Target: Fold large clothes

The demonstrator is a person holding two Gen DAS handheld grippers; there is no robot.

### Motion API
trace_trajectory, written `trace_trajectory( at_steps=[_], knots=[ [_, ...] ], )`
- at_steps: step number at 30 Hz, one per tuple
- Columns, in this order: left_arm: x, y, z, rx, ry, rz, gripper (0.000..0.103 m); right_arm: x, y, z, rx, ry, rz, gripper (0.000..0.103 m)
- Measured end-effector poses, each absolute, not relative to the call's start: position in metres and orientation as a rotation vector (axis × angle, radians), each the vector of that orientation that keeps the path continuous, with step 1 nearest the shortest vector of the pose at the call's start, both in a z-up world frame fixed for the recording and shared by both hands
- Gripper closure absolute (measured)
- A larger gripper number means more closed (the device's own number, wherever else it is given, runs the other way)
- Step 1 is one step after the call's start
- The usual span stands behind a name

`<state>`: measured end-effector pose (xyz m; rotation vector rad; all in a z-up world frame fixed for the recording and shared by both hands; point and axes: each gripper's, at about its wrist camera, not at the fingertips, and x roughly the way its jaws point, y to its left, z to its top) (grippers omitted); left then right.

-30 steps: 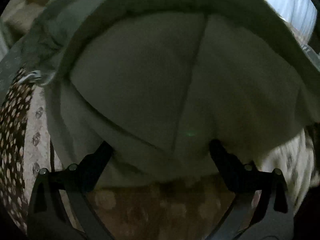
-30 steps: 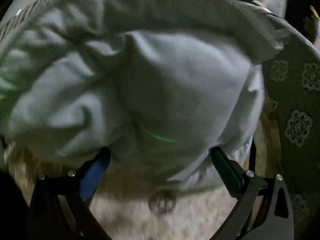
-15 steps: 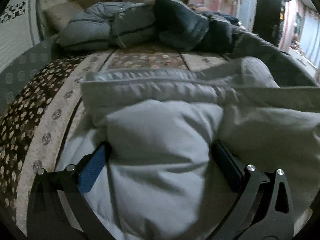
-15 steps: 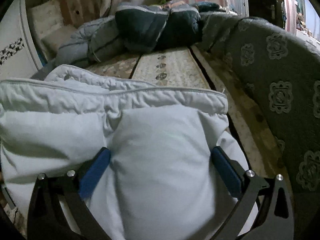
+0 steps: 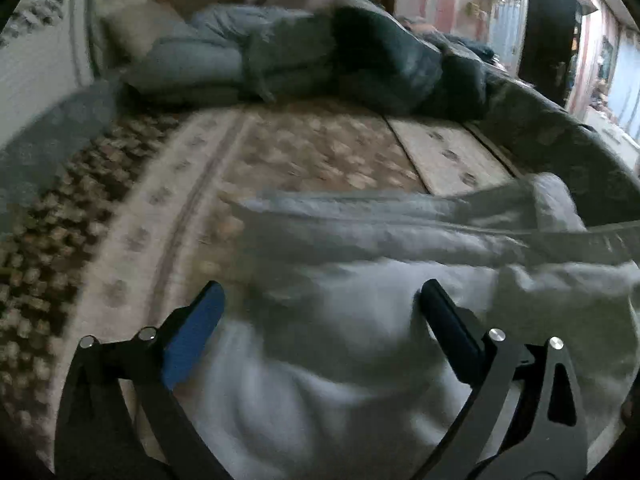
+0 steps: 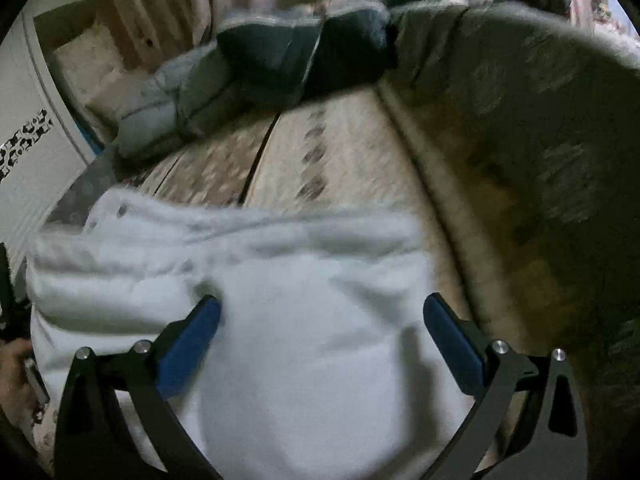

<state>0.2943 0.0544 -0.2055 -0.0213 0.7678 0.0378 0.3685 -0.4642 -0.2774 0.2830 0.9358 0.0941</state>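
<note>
A pale grey padded garment (image 5: 380, 272) lies folded on the patterned bed cover (image 5: 312, 160), with a piped seam along its far edge. My left gripper (image 5: 320, 300) is open, its jaws wide apart over the garment's near left part. In the right wrist view the same garment (image 6: 304, 280) looks white and fills the lower middle. My right gripper (image 6: 322, 314) is open too, jaws spread just above the fabric. Neither holds cloth. Both views are blurred by motion.
Dark and light blue quilts (image 5: 320, 60) are piled at the far end of the bed, with a pillow (image 5: 136, 28) beside them. A grey patterned sofa back or cushion (image 6: 540, 120) runs along the right. A white wall panel (image 6: 36, 152) stands at left.
A second ago both grippers held the garment up close to the cameras. It was then laid down on the bed; now both grippers have pulled back and up a little.
</note>
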Motion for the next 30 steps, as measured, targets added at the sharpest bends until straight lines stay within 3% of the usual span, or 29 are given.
trace_trajectory(
  at_steps=[5, 6, 8, 10, 12, 13, 14, 15, 17, 25, 30],
  knots=[
    [0.287, 0.083, -0.237, -0.162, 0.935, -0.073, 0.003, 0.361, -0.467, -0.304, 0.35, 1.032, 0.213, 0.002],
    [0.288, 0.081, -0.247, -0.174, 0.963, -0.123, 0.003, 0.359, -0.462, -0.308, 0.347, 1.041, 0.23, 0.007],
    [0.288, 0.077, -0.255, -0.175, 0.956, -0.123, 0.003, 0.356, -0.445, -0.313, 0.3, 1.055, 0.231, 0.023],
    [0.289, 0.071, -0.254, -0.148, 0.924, -0.107, 0.003, 0.355, -0.437, -0.307, 0.278, 1.051, 0.229, 0.06],
    [0.285, 0.07, -0.252, -0.174, 0.901, -0.084, 0.021, 0.35, -0.432, -0.293, 0.27, 1.026, 0.245, 0.078],
    [0.281, 0.071, -0.251, -0.191, 0.898, -0.075, 0.042, 0.347, -0.431, -0.288, 0.258, 1.016, 0.246, 0.084],
    [0.279, 0.074, -0.249, -0.22, 0.888, -0.063, 0.065, 0.345, -0.432, -0.282, 0.256, 1.003, 0.246, 0.086],
    [0.276, 0.08, -0.243, -0.259, 0.87, -0.047, 0.08, 0.341, -0.435, -0.274, 0.263, 0.979, 0.232, 0.089],
    [0.269, 0.087, -0.227, -0.285, 0.828, -0.011, 0.087, 0.331, -0.445, -0.252, 0.289, 0.903, 0.188, 0.091],
    [0.231, 0.076, -0.117, -0.186, 0.484, 0.096, 0.091, 0.314, -0.443, -0.166, 0.288, 0.637, 0.103, 0.093],
    [0.236, 0.081, -0.114, -0.205, 0.509, 0.11, 0.09, 0.331, -0.443, -0.175, 0.308, 0.665, 0.057, 0.091]
  ],
)
